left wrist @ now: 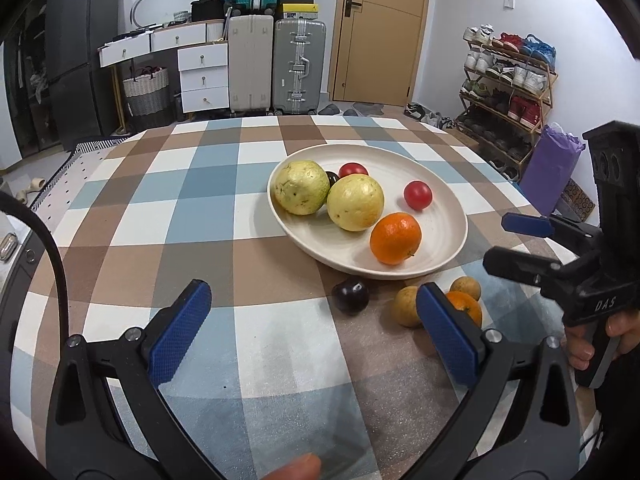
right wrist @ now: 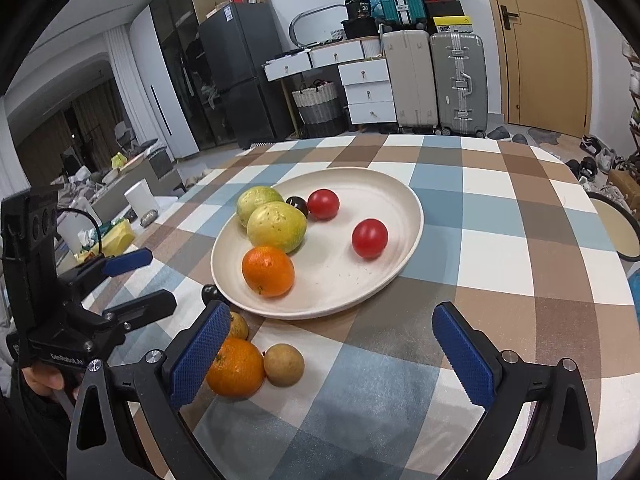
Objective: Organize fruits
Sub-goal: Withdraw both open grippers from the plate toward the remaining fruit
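A cream plate holds two yellow-green guavas, two red tomatoes, an orange and a dark plum. In front of the plate, a second dark plum, two small brown fruits and another orange lie on the cloth. My left gripper stands open, with nothing between its fingers, just short of the loose plum. My right gripper is open too, and its left finger covers part of the loose orange.
The checked tablecloth covers a round table whose edge runs close behind the plate. Beyond it stand suitcases, white drawers, a shoe rack and a door. A person's hand holds the right gripper's handle.
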Available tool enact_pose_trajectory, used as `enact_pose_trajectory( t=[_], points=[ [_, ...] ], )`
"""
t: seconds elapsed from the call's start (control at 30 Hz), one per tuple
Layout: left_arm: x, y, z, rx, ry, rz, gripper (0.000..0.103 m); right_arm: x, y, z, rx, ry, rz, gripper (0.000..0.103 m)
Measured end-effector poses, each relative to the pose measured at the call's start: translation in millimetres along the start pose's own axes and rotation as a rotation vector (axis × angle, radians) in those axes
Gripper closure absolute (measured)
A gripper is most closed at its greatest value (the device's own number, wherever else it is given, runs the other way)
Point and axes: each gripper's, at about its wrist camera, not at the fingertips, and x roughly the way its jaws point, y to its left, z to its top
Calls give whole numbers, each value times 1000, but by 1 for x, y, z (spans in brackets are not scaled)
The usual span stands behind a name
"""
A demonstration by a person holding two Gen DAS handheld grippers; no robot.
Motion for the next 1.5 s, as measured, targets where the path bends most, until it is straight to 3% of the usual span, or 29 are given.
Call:
enact_pose_trajectory(
  t=[0.1,0.4,0.73,1.5],
  points=[
    [1,-3,-2,6,16,-14,1,2,5,-3,-53,29,-47,0],
    [1,-13,-8,12,33,-8,1,2,-3,-7,-87,91,-54,0],
    [2,-20,-13,18,56,-17,1,4,-2,-12,-121,145,-7,2],
    [6,-20,-14,19,75,-23,1,19,11,-14,-139,180,24,30]
  ],
)
